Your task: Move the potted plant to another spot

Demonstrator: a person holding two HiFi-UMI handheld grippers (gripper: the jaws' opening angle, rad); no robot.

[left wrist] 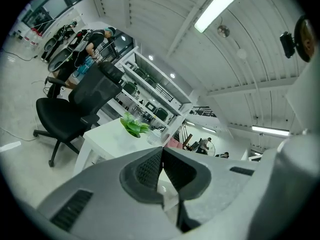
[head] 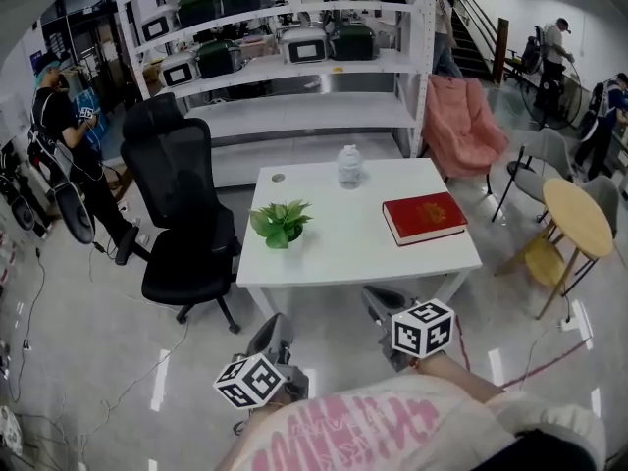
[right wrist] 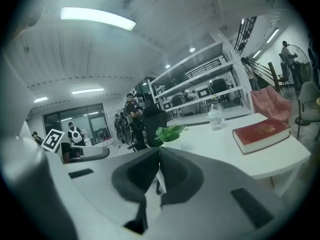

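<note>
1. Head view: high above the person, facing steeply down and forward. The bench (head: 324,253) lies near ahead, with the left gripper (head: 278,327) and right gripper (head: 373,300) at the bottom edge.
2. Left gripper view: low, rolled sideways, facing the bench's chair-side corner from well apart.
3. Right gripper view: just above bench-top height, nearer, looking across the top.
4. All three share the bench, plant (head: 281,222) and chair (head: 182,224).

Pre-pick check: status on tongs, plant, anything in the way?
Left tongs shut, empty; right tongs shut, empty; both short of table. Potted plant upright near left edge, untouched. Red book, jar well clear.
</note>
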